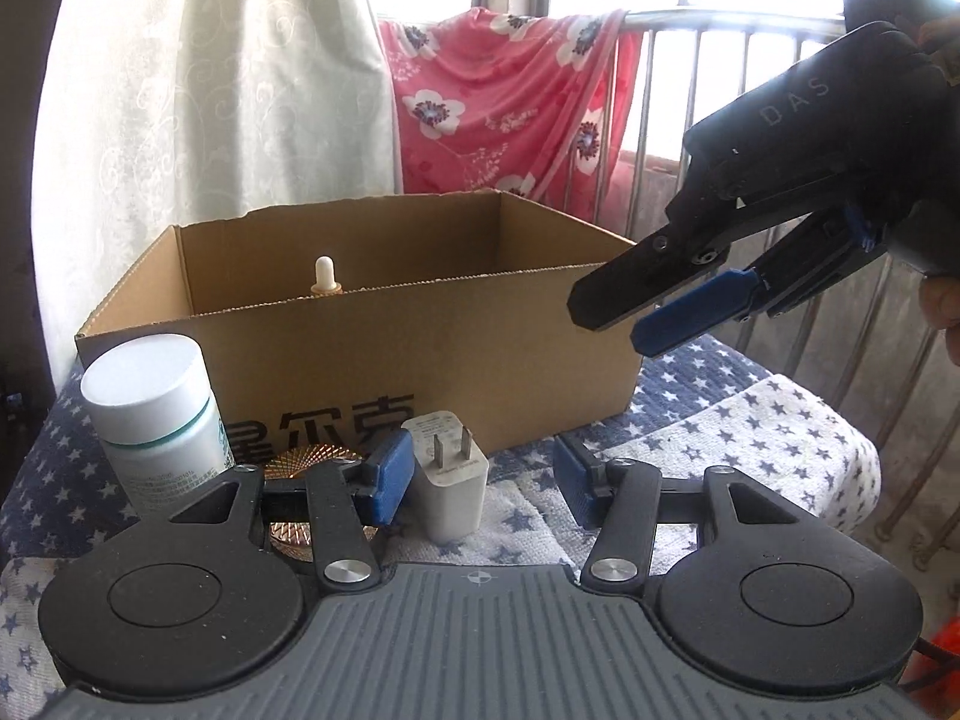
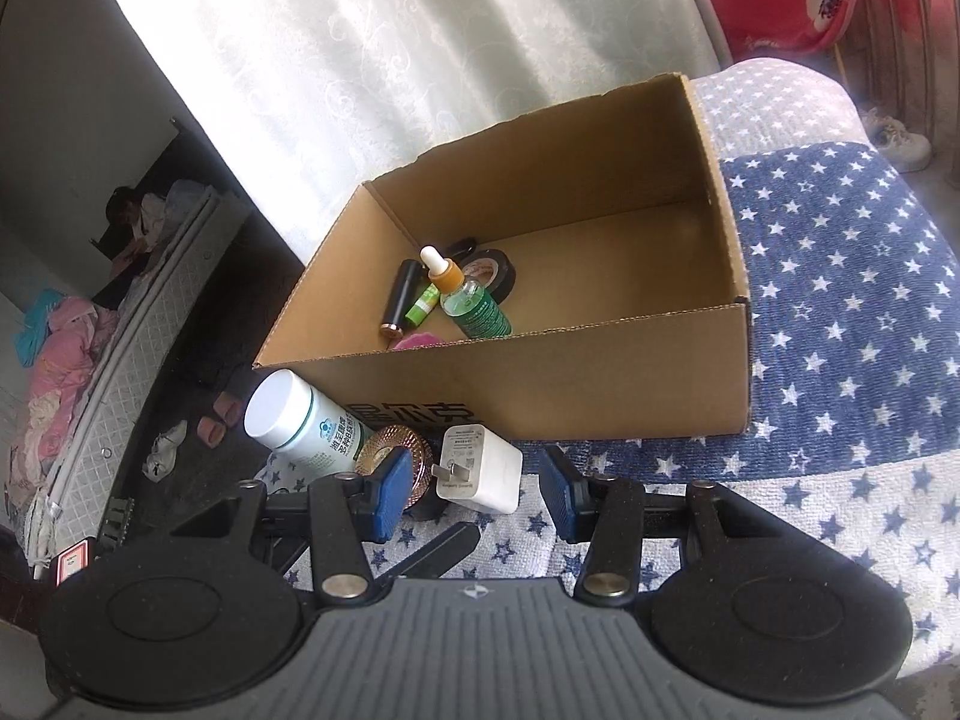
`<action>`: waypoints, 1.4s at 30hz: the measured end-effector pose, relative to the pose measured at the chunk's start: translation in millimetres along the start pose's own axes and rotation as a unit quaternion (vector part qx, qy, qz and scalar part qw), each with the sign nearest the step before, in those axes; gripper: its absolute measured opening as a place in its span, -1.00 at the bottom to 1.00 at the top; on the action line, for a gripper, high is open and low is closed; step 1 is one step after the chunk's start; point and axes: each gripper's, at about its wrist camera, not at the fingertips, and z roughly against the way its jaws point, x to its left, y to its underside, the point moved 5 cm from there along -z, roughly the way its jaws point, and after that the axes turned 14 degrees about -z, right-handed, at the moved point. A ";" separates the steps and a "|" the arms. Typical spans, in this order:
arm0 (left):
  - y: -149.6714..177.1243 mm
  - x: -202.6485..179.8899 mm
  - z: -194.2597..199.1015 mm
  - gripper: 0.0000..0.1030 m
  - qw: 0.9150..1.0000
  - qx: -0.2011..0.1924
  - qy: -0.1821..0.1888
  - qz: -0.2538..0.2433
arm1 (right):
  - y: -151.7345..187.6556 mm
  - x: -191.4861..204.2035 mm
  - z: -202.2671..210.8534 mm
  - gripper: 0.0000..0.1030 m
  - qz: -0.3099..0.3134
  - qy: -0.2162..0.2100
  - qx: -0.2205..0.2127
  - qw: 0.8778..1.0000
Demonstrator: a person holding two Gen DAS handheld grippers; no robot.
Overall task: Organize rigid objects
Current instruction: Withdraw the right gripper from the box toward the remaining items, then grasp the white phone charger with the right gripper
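Note:
A white plug adapter (image 1: pixel 451 480) stands on the star-patterned cloth in front of an open cardboard box (image 1: pixel 420 354). My left gripper (image 1: pixel 483 480) is open, its left pad right beside the adapter. A white pill bottle (image 1: pixel 159 420) stands at the left, with a gold ridged disc (image 1: pixel 312 462) behind the left finger. My right gripper (image 2: pixel 474 495) is open and empty, held above the cloth over the adapter (image 2: pixel 483 468); it also shows in the left wrist view (image 1: pixel 624 318). The box (image 2: pixel 600 384) holds a dropper bottle (image 2: pixel 471 297), a tape roll (image 2: pixel 492 276), a black tube (image 2: pixel 401 297) and a green tube (image 2: pixel 423 306).
A white curtain (image 1: pixel 228 90) hangs behind the box. A red floral cloth (image 1: pixel 504 102) is draped on a metal rail (image 1: pixel 750 18) at the back right. The cloth-covered surface ends at the left, where the floor with slippers (image 2: pixel 216 414) lies below.

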 end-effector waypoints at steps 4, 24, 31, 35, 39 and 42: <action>-1.3 -5.9 8.8 0.03 1.000 -0.011 0.016 -0.003 | 14.7 -10.3 29.2 -0.03 -0.011 0.020 -0.030 0.999; 7.0 -11.3 -13.3 -0.03 0.999 0.015 -0.037 -0.028 | -2.0 0.4 -89.9 -0.04 -0.028 -0.031 0.053 0.998; 10.6 -12.9 -17.7 -0.08 0.999 0.025 -0.032 -0.018 | -3.3 3.1 -108.9 -0.04 -0.019 -0.015 0.077 0.997; 12.7 -11.9 -19.4 -0.11 0.999 0.028 -0.031 -0.015 | -3.8 2.9 -118.2 -0.04 -0.013 0.000 0.087 0.996; 16.6 -11.2 -21.1 -0.14 0.999 0.036 -0.029 -0.009 | -2.8 -0.5 -124.9 -0.04 -0.018 0.007 0.098 0.995; 18.6 -10.6 -21.2 -0.19 0.999 0.040 -0.030 -0.005 | -4.3 -5.1 -127.5 -0.12 -0.031 0.003 0.104 0.994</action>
